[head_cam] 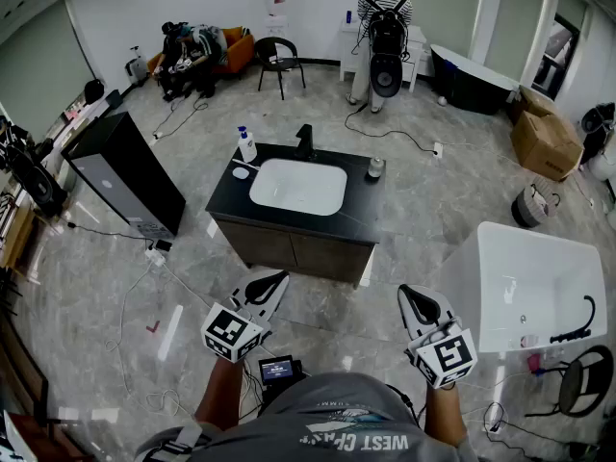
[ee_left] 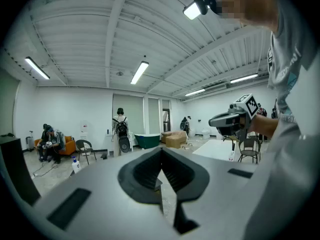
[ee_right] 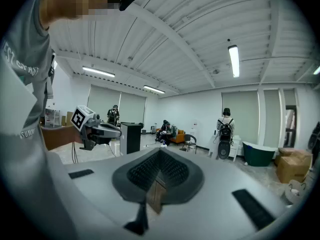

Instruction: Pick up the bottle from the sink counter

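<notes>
The bottle [head_cam: 247,145], white with a blue top, stands upright on the far left corner of the black tabletop [head_cam: 358,210]. It is just left of the tap [head_cam: 304,142] and beyond a small white dish [head_cam: 241,172]. The white basin [head_cam: 298,186] fills the middle of the tabletop, and at its far right sits what looks like a small jar [head_cam: 375,168]. Both grippers hang near the person, well apart from the tabletop, over the grey floor [head_cam: 433,210]. The left gripper [head_cam: 277,280] has its fingers pressed together with nothing between them. The right gripper [head_cam: 408,296] likewise shows its fingers closed on nothing (its own view makes that plain). Each points toward the sink, a little downward.
</notes>
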Demonstrator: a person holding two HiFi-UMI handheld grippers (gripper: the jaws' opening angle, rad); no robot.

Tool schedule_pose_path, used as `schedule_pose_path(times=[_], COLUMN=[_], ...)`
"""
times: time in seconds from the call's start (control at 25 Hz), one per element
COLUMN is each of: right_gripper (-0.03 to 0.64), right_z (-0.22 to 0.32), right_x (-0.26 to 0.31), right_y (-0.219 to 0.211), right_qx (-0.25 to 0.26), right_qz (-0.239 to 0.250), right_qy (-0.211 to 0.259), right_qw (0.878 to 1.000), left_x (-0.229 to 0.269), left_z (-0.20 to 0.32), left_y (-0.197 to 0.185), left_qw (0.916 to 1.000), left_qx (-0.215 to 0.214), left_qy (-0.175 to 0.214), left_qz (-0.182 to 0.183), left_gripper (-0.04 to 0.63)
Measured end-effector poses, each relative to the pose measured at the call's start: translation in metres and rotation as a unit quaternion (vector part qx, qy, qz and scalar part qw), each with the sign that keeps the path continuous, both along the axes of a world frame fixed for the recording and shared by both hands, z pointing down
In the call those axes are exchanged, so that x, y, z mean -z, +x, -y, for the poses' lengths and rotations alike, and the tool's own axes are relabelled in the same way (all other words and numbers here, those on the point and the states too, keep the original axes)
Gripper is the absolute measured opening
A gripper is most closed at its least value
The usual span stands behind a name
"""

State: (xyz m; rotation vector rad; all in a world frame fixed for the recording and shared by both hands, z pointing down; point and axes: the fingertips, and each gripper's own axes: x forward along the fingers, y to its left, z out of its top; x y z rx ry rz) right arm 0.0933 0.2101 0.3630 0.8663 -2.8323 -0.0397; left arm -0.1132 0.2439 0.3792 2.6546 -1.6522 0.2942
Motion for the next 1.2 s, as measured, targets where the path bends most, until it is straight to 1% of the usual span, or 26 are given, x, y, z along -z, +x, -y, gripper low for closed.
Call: schedule_pose_path(times=[0.44, 0.72, 1.0, 1.2], right_gripper=[0.002, 0.002, 0.002, 0.002], right_z=[0.002, 0.006, 0.015, 0.017], right_x=[0.001, 0.0, 0.009, 0.012], right_y=[-0.032, -0.046, -0.063, -0.074], right_qx=[-0.001, -0.012, -0.039, -0.056], right_qz=[-0.001, 0.0, 0.037, 0.042], right_qy=[-0.007, -0.014, -0.02, -0.017], right_qw=[1.0, 1.0, 0.998, 0.997], left_x=[0.0, -0.004, -0.001, -0.002], left_z=[0.002, 0.006, 0.01, 0.009], left_y=[-0.029, -0.044, -0.068, -0.086], left_qw=[1.0, 0.9999, 0.9996, 0.9993], left_qx=[-0.004, -0.012, -0.024, -0.03], left_qy=[-0.004, -0.009, -0.003, 0.001], left_qz=[-0.005, -0.008, -0.014, -0.022], left_gripper=[0.005, 0.005, 0.005, 0.005])
